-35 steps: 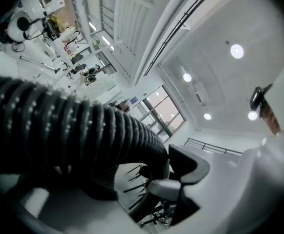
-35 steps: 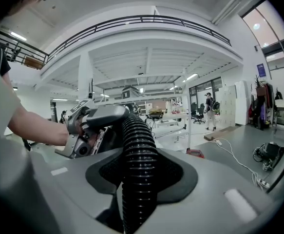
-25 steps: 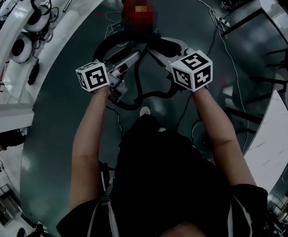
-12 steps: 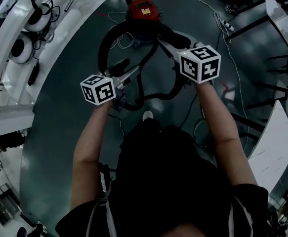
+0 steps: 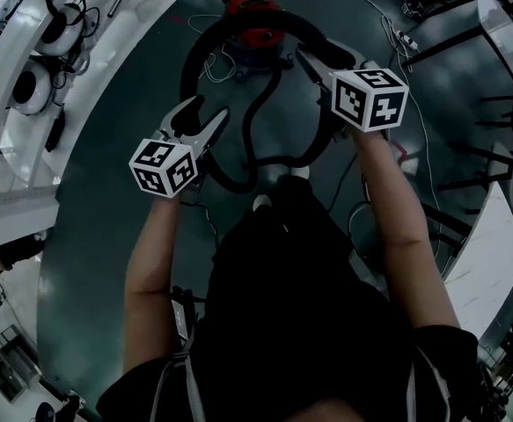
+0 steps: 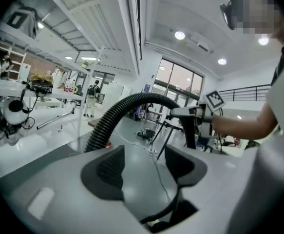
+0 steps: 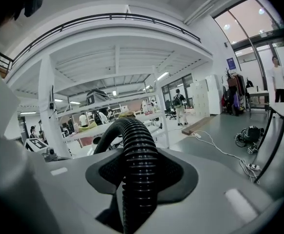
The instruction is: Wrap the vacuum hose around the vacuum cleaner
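Hose (image 7: 139, 145) in right claw (image 7: 142, 172) over floor (image 5: 106, 192)

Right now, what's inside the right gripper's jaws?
The black ribbed vacuum hose sits clamped between the pads of the right gripper. It hides the pads' inner faces and whatever lies straight beyond.

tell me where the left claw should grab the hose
Grip the ribbed hose where it rises just ahead of the left claw, across its round section, from its near side. That claw has just been closing, nothing between its jaws.
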Available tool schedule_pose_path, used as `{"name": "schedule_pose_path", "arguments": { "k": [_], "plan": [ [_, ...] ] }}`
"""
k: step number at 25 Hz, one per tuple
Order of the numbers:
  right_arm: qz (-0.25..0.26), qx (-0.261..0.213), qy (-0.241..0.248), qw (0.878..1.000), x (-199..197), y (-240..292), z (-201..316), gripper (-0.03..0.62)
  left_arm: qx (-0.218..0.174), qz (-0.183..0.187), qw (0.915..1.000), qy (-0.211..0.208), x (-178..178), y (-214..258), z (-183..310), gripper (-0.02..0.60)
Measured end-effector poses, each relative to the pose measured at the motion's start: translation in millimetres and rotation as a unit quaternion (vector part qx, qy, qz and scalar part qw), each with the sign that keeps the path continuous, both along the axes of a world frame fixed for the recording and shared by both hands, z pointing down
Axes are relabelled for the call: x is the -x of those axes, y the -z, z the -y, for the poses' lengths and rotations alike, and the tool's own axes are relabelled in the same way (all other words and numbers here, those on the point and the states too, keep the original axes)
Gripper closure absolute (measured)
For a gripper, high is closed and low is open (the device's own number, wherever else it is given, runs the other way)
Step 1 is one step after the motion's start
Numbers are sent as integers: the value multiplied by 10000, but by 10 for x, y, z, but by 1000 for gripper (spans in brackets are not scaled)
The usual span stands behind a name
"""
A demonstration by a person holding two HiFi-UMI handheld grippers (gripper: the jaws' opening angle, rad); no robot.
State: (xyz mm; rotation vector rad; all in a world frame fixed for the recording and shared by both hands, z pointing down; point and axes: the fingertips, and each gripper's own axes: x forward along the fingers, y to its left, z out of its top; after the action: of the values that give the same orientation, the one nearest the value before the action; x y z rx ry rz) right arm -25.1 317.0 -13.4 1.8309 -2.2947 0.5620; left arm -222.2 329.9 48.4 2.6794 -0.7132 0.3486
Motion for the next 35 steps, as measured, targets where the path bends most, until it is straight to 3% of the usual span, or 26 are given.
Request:
{"name": "schedule_pose_path", "arguments": {
  "k": [4,9,13,15,19,27,35],
  "plan": [
    [43,16,-34,10000,-186,-45,218,425,-258,311,9972,625,108,-28,341,311],
    [-7,38,138,9999,-364,-27,521,425,-211,883,9854,1439,174,-340,882,284],
    [-79,-9,317,9995,-504,48,766,424,397,981,9812,1616,-10,-757,1130,272],
    [-102,-18,400,9991,-575,71,857,424,480,896,9798,1720,-140,-838,1212,315],
    [-22,4,455,9990,-747,53,1014,424,309,996,9796,1719,-419,-827,1397,408],
    [259,236,563,9978,-1125,-175,1303,425,-29,1285,9715,1991,-609,-569,1877,414],
    [926,384,675,9927,-1414,-344,1489,428,-429,1505,9616,2255,-868,-152,2319,414]
  ]
}}
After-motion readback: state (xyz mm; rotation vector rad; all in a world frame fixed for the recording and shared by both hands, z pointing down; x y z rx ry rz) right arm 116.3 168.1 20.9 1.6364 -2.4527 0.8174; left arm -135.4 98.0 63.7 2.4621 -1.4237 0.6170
